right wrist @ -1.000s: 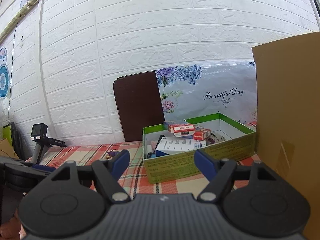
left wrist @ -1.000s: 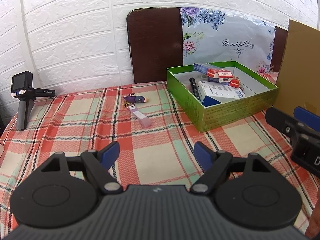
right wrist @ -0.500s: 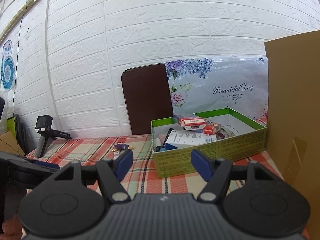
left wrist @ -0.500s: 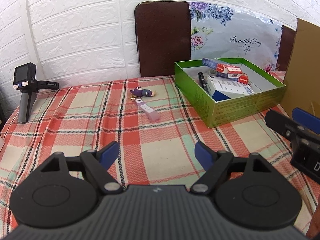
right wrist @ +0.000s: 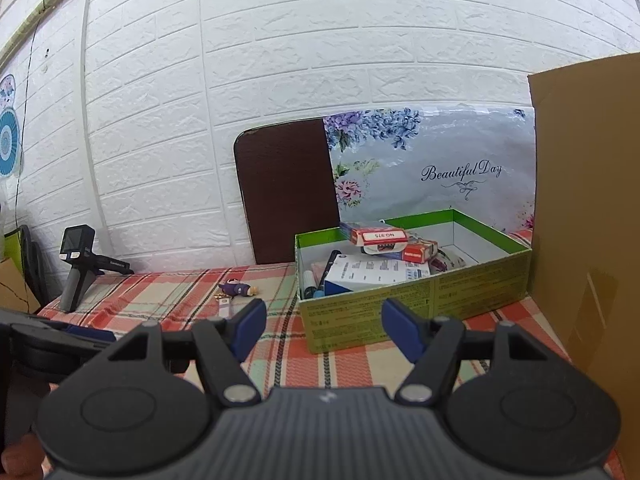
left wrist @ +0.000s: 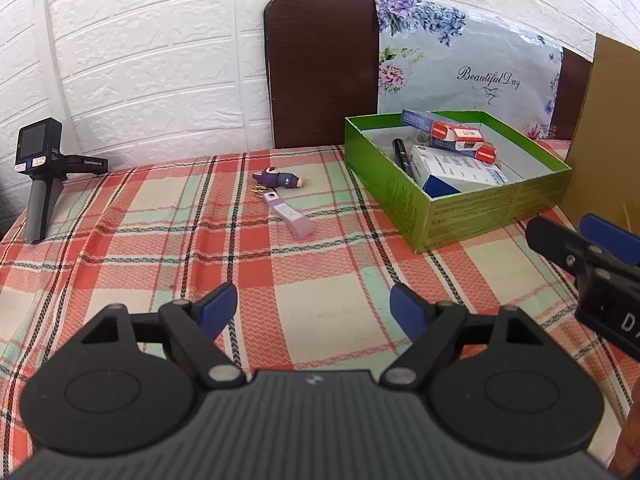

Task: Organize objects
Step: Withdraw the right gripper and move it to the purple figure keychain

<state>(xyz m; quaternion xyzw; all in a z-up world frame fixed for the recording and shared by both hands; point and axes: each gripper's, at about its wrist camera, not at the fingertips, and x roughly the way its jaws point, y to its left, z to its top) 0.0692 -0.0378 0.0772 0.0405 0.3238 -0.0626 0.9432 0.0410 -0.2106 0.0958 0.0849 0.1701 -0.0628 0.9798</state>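
A green open box (left wrist: 472,216) (right wrist: 416,300) stands on the plaid tablecloth (left wrist: 280,272) and holds red and white cartons, a blue-and-white carton and a black pen. A purple figure keychain (left wrist: 280,179) (right wrist: 237,289) with a pale lilac strap (left wrist: 290,216) lies on the cloth left of the box. My left gripper (left wrist: 312,308) hangs open over bare cloth, well short of the keychain. My right gripper (right wrist: 323,326) is open too, nothing between its blue pads, facing the box's near wall. Its fingers (left wrist: 576,246) show at the left wrist view's right edge.
A small camera on a grey handle (left wrist: 40,184) (right wrist: 78,268) stands at the table's far left. A brown cardboard sheet (right wrist: 588,248) rises on the right. A dark board (left wrist: 320,72) and a floral sheet (left wrist: 460,68) lean on the white brick wall.
The right gripper's jaws have narrowed a little. Both views have shifted slightly, so the box and the keychain sit further right; nothing on the table has moved.
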